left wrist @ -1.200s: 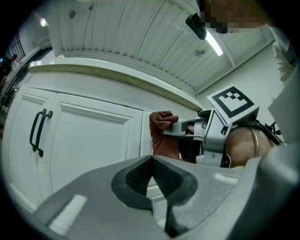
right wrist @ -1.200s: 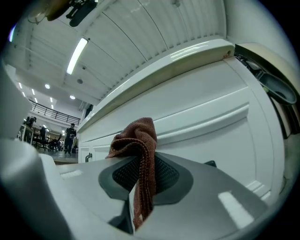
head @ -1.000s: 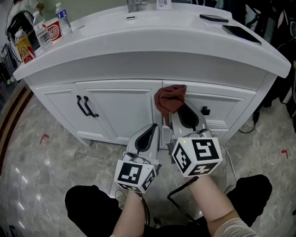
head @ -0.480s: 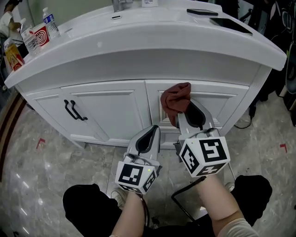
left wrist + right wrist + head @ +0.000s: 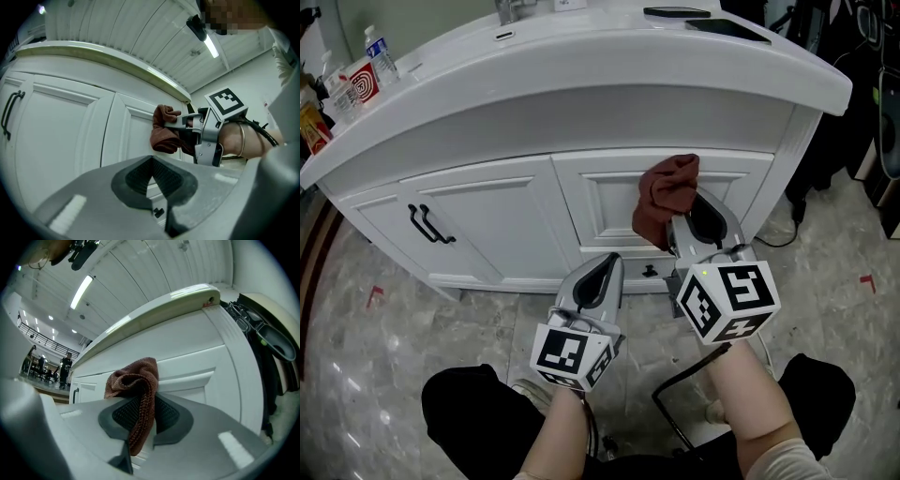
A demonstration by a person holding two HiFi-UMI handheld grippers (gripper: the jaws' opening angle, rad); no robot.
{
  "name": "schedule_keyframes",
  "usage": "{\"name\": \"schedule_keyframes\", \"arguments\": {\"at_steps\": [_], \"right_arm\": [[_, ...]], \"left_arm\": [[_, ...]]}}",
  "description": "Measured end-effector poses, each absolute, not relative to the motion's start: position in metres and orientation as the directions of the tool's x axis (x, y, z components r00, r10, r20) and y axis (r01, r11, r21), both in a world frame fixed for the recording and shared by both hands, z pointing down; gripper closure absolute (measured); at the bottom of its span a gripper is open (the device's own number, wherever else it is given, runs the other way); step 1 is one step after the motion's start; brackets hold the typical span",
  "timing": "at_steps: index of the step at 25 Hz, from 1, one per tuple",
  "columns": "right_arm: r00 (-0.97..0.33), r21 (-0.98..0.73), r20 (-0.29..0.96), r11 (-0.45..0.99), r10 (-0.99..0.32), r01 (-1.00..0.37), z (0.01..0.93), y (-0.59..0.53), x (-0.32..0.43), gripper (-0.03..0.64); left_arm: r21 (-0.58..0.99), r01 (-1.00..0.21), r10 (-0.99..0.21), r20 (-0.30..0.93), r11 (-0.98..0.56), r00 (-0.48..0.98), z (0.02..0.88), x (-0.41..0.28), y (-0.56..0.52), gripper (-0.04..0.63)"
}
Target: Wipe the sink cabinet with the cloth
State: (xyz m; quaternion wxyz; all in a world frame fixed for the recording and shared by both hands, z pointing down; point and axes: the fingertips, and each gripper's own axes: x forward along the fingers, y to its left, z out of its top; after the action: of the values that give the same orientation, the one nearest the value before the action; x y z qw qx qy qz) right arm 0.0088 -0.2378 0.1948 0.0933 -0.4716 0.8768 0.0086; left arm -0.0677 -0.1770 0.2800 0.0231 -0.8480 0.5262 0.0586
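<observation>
- Two claws, one load: the right claw [image 5: 687, 208] is clamped tight on the cloth [image 5: 667, 190]. Its pads pinch only a narrow hanging fold, and the bunched rest spills out past the tips.
- The left claw [image 5: 607, 262] has its jaws closed together on nothing. It hangs lower, apart from the cabinet front.
- The cloth presses against the recessed panel [image 5: 609, 202] on the right half of the sink cabinet [image 5: 487, 211], just under the overhanging top.
- The likeliest slip is in the grip. With so little fabric between the pads, drag across the panel's raised moulding could pull the fold free and drop the cloth to the floor.
- The wad sits above and ahead of the tips. If the right claw tilts or pushes in too hard, bare jaw edges rather than fabric could meet the white paint and scuff it.
- A small dark knob [image 5: 649, 271] sits below the panel, and a downward stroke could catch the loose tail of the cloth on it.
- The black handle [image 5: 428, 225] on the left door is well apart. A long sideways sweep toward it would carry the right claw across the idle left claw, and the two could knock together.
</observation>
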Motion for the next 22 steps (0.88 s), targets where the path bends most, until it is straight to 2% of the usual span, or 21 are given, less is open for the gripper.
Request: {"name": "schedule_keyframes", "arguments": {"at_steps": [10, 22], "right_arm": [[-0.390, -0.054, -0.167, 0.403, -0.906, -0.913, 0.194, -0.244, 0.080, 0.525], [-0.225, -0.160, -0.164, 0.251, -0.960, -0.955, 0.194, -0.230, 0.135, 0.528]], "left_arm": [[0.039, -0.865, -0.860, -0.136, -0.500, 0.491, 0.279, -0.036, -0.183, 0.595], [0.054, -0.847, -0.843, -0.149, -0.529, 0.517, 0.278, -0.028, -0.178, 0.595]]}}
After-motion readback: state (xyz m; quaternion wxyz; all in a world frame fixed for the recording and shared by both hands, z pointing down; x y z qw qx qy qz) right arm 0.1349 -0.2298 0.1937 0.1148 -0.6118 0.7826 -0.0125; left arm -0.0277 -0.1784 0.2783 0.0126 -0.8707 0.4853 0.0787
